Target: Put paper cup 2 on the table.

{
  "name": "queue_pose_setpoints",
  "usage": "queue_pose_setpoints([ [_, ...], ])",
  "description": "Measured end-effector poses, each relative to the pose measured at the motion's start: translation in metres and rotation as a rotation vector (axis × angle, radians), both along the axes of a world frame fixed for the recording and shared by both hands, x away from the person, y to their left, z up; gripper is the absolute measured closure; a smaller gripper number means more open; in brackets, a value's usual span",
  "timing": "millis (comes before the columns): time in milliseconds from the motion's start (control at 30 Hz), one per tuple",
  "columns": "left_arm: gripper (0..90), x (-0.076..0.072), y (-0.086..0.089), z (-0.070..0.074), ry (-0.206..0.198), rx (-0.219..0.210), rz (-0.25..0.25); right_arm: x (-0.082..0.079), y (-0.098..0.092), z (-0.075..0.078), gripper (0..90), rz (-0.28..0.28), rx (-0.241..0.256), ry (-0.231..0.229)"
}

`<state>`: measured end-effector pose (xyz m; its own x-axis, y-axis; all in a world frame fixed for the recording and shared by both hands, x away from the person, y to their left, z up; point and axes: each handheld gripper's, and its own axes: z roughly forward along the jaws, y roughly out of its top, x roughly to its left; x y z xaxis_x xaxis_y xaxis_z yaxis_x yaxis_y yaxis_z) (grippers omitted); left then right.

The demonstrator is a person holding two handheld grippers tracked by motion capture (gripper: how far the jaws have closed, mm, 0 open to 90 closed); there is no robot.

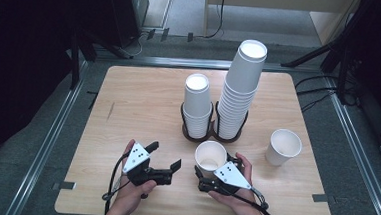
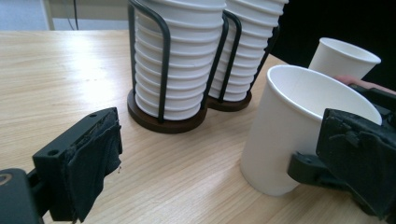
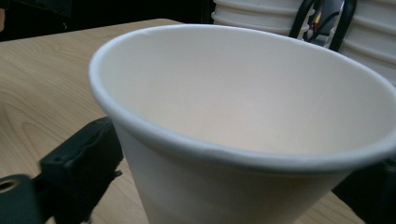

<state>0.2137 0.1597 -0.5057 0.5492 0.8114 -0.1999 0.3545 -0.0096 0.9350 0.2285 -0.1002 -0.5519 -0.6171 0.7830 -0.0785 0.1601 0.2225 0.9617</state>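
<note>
A white paper cup [image 1: 210,157] stands slightly tilted on the wooden table [image 1: 138,109], near the front centre. My right gripper [image 1: 213,169] is shut on it from the near side, and its camera looks into the cup's open mouth [image 3: 252,98]. In the left gripper view the same cup [image 2: 289,126] is at the right, with one of the right gripper's fingers [image 2: 303,169] pressed on its lower wall. My left gripper [image 1: 164,156] is open and holds nothing. It lies just left of the cup, and its right jaw is close to the cup's side.
A black wire holder [image 1: 211,131] on brown bases carries a short cup stack [image 1: 197,103] and a tall one [image 1: 241,85] behind the held cup. Another loose cup [image 1: 282,147] stands to the right. Bare wood lies to the left and along the front edge.
</note>
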Motion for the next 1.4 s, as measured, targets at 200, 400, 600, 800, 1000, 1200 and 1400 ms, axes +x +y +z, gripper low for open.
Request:
queue_pose_setpoints([
  [200, 0.4, -0.004, 0.012, -0.003, 0.013, -0.003, 0.031, -0.002, -0.004, 0.007, 0.0, 0.019, 0.017, 0.009],
  [400, 0.4, -0.009, 0.03, -0.011, 0.039, -0.005, 0.078, -0.007, -0.009, 0.01, 0.0, 0.043, 0.001, 0.005],
  [600, 0.4, -0.016, 0.051, -0.019, 0.062, -0.002, 0.128, -0.011, -0.015, 0.013, 0.0, 0.042, -0.005, -0.005],
  [800, 0.4, -0.023, 0.065, -0.022, 0.071, 0.014, 0.159, -0.015, -0.022, 0.016, 0.0, 0.041, 0.002, -0.013],
  [1000, 0.4, -0.027, 0.08, -0.029, 0.094, 0.021, 0.21, -0.026, -0.038, 0.02, 0.0, 0.032, -0.02, -0.034],
  [1200, 0.4, -0.033, 0.093, -0.033, 0.108, 0.038, 0.241, -0.034, -0.057, 0.027, 0.0, -0.003, -0.018, -0.059],
  [1400, 0.4, -0.039, 0.105, -0.038, 0.127, 0.044, 0.275, -0.04, -0.076, 0.033, 0.0, -0.04, -0.011, -0.089],
])
